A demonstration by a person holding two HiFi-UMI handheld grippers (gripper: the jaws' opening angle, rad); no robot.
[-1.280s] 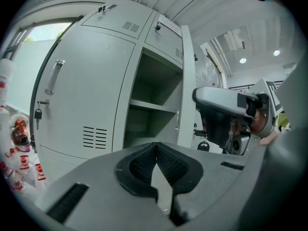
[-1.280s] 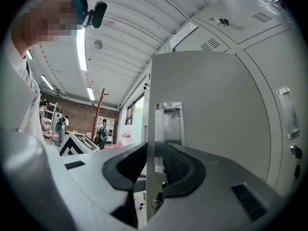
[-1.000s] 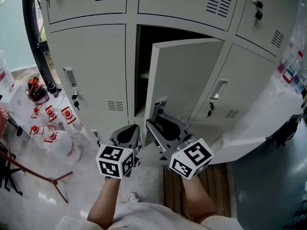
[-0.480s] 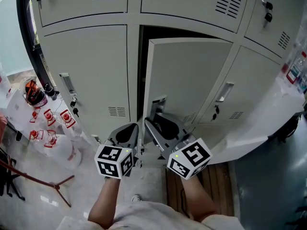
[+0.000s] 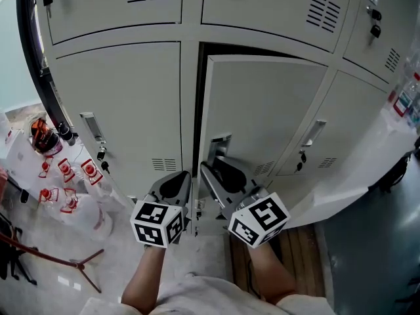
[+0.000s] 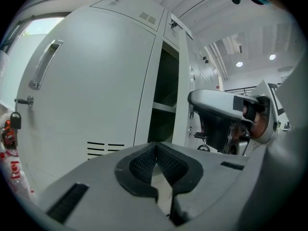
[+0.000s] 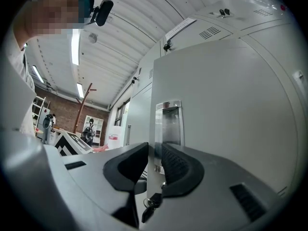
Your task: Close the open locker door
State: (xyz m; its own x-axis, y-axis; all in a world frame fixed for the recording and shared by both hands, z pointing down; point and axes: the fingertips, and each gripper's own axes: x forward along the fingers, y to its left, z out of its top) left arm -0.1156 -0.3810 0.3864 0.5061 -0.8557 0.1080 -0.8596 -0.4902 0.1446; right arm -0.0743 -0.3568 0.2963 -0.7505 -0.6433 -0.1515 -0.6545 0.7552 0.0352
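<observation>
The grey locker door [image 5: 262,110] stands only slightly ajar, with a thin dark gap [image 5: 200,97] along its left edge. My right gripper [image 5: 209,166] straddles that free edge just below the recessed metal handle [image 5: 218,143]. Its jaws are closing, with the door's edge [image 7: 150,129] between the pads and a sliver of door face showing beside the right pad [image 7: 175,165]. A key [image 7: 153,202] hangs below the handle [image 7: 168,121]. My left gripper [image 5: 180,174] hangs to the left of the gap, shut and empty [image 6: 156,146]. In its view the dark locker interior [image 6: 163,95] shows.
Shut locker doors surround the open one, the left neighbour [image 5: 125,104] with a handle and keys [image 5: 98,146]. Clear bottles with red labels [image 5: 65,176] lie on the floor at left beside a red stand leg [image 5: 59,261]. A wooden pallet [image 5: 302,248] and white sheeting [image 5: 348,176] are at right.
The door has swung further towards its frame and the dark opening has narrowed to a slit. Both grippers moved forward with it, the right one staying at the door's edge.
</observation>
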